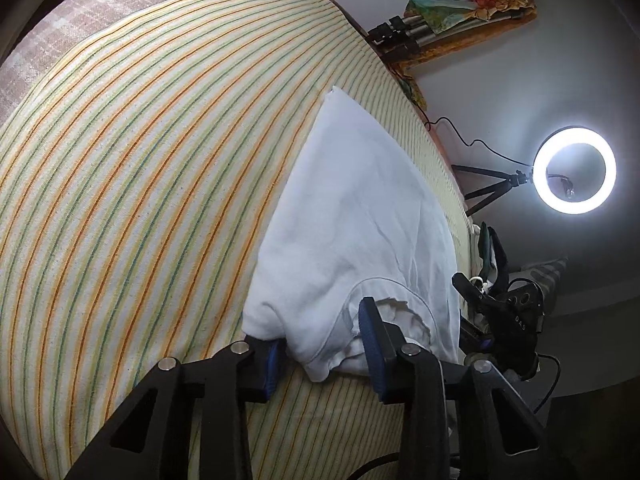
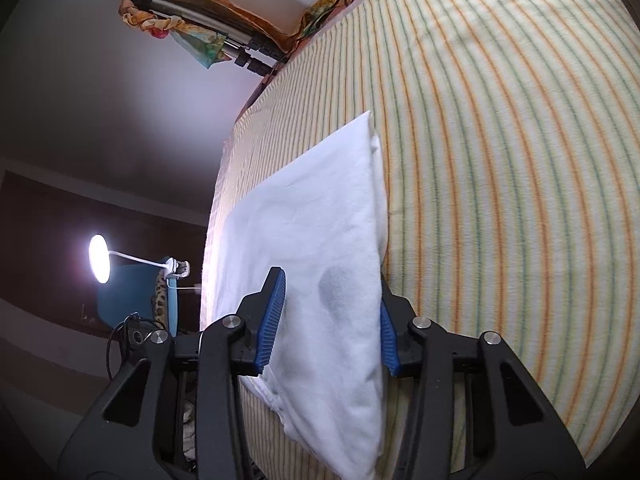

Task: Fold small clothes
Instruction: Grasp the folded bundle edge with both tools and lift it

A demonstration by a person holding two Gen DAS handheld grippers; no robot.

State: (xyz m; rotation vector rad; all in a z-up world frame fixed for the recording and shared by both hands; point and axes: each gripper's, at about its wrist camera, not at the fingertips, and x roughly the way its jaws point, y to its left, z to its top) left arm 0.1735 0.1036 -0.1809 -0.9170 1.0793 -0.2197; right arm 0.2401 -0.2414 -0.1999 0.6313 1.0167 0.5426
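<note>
Both grippers — left gripper (image 1: 320, 344) and right gripper (image 2: 330, 320) — are standing apart, straddling the white garment (image 1: 360, 208) lying on the striped sheet (image 1: 140, 180)

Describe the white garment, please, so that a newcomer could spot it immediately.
A striped bedsheet in yellow, orange and green covers the large surface. Near its edge, toward the ring light, lies the white garment, the only plain, unstriped cloth there, partly folded, with a ribbed neckline.
</note>
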